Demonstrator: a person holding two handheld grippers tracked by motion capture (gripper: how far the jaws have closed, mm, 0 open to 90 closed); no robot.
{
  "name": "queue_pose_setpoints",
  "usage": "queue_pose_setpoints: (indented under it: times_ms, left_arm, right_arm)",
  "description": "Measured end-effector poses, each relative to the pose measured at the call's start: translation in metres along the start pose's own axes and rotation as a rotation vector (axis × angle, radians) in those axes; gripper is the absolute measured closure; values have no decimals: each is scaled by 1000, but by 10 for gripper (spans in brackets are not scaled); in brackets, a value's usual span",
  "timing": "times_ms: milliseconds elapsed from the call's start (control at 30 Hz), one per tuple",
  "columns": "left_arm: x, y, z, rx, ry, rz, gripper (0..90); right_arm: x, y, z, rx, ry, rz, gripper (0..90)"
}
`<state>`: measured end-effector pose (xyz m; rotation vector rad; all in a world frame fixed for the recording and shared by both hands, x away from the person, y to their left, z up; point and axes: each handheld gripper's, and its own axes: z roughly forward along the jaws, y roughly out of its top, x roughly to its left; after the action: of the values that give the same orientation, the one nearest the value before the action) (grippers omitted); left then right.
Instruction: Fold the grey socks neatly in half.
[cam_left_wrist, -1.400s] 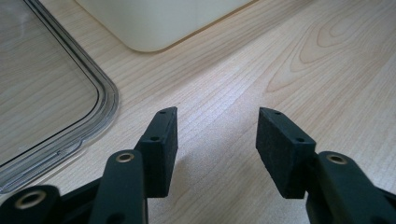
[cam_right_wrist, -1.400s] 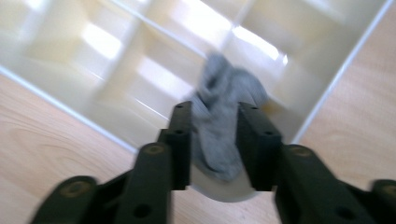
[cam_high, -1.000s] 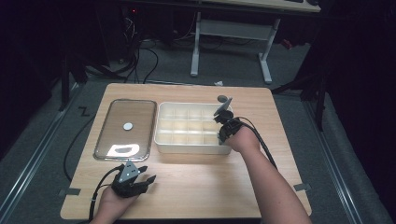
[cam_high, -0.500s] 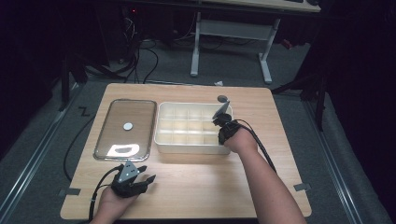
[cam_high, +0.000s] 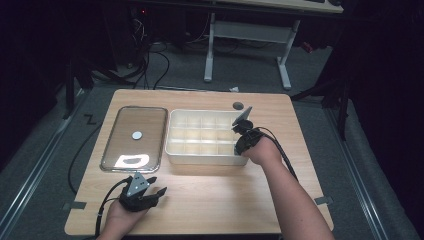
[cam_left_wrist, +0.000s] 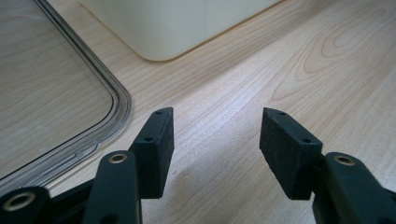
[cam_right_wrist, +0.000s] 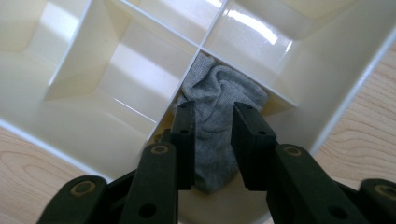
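A cream divided box (cam_high: 200, 159) stands mid-table. My right gripper (cam_high: 238, 148) points down into its near right compartment. In the right gripper view a crumpled grey sock (cam_right_wrist: 219, 88) lies in that compartment, between the jaws of my right gripper (cam_right_wrist: 212, 122). Those jaws have just been opening and stand a little apart, with the sock still between them. My left gripper (cam_high: 156, 193) rests low over the table's near left part, open and empty. In the left gripper view my left gripper (cam_left_wrist: 215, 135) hovers over bare wood beside the clear lid (cam_left_wrist: 46, 93) and the box's corner (cam_left_wrist: 177, 23).
The clear lid (cam_high: 125, 150) lies flat left of the box, with a small white disc (cam_high: 136, 134) on it. A dark round spot (cam_high: 238, 105) sits on the table behind the box. Bare wood lies between the box and the table's near edge.
My right gripper has edged slightly toward the near side over the box's right end. The left hand has kept still.
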<state>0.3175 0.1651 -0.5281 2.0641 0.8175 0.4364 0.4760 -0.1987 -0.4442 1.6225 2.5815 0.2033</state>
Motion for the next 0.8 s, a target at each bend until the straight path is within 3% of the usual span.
queue_pose_setpoints:
  times_ms: [300, 533, 700, 800]
  left_arm:
    - [-1, 1, 2, 4, 11, 1, 439]
    - [1, 2, 1, 4, 10, -19, 427]
    - [2, 3, 2, 8, -1, -36, 425]
    - [2, 3, 1, 9, -8, -40, 419]
  right_arm:
    - [2, -10, -12, -97, -9, -17, 606]
    - [-1, -24, -23, -207, 0, 6, 559]
    - [-2, -34, -26, -283, 32, -7, 530]
    - [1, -38, -28, -302, 12, -31, 519]
